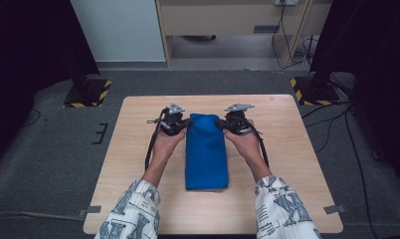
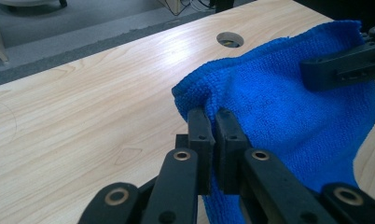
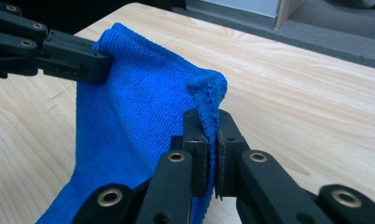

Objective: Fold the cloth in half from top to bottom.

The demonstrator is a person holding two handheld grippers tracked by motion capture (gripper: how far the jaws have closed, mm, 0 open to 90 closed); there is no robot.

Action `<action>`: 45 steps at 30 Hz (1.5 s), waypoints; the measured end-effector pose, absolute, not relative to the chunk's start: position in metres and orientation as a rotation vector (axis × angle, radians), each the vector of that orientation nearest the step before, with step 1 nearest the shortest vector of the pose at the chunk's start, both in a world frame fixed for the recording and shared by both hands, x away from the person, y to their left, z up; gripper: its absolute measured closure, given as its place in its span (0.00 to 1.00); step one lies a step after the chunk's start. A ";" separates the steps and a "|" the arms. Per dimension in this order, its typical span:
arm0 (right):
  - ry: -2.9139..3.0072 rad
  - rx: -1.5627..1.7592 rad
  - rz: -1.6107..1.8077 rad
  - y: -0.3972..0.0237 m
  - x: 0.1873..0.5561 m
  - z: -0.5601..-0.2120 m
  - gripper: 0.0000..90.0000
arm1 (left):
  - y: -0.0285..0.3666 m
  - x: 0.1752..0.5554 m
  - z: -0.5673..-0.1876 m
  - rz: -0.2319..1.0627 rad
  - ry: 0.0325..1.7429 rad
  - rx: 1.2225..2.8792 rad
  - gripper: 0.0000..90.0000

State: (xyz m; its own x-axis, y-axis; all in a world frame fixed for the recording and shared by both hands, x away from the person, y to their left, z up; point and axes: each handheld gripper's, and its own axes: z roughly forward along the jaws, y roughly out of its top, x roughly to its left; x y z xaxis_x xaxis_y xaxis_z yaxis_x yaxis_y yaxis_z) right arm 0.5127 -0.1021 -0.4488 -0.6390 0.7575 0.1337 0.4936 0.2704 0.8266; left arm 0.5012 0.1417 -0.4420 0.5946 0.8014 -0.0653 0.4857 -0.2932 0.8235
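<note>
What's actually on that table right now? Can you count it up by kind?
Blue cloth: 1
Hand-held grippers: 2, the left gripper and the right gripper, each shut on a far corner of the cloth
Total: 3

Bare tabletop [image 1: 287, 149] lies open in the right third and the left third of the high view, wide enough for a hand to pass on either side. Through the middle, the blue cloth [image 1: 206, 154] runs from the lower centre up to the two grippers, barring the way across. A cable hole [image 2: 230, 39] breaks the wood near the far edge.
</note>
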 end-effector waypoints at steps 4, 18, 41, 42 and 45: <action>2.270 1.135 1.303 -0.101 0.504 -0.453 0.95 | 0.143 0.492 -0.446 0.448 1.033 1.942 0.96; 2.300 1.076 1.343 -0.106 0.479 -0.462 0.95 | 0.148 0.464 -0.448 0.430 0.980 1.948 0.96; 2.332 1.030 1.375 -0.114 0.445 -0.469 0.95 | 0.148 0.426 -0.462 0.394 0.987 1.933 0.95; 2.335 1.031 1.377 -0.114 0.444 -0.469 0.95 | 0.149 0.424 -0.464 0.387 0.989 1.925 0.95; 2.344 1.018 1.374 -0.113 0.442 -0.470 0.95 | 0.151 0.419 -0.467 0.382 0.985 1.928 0.94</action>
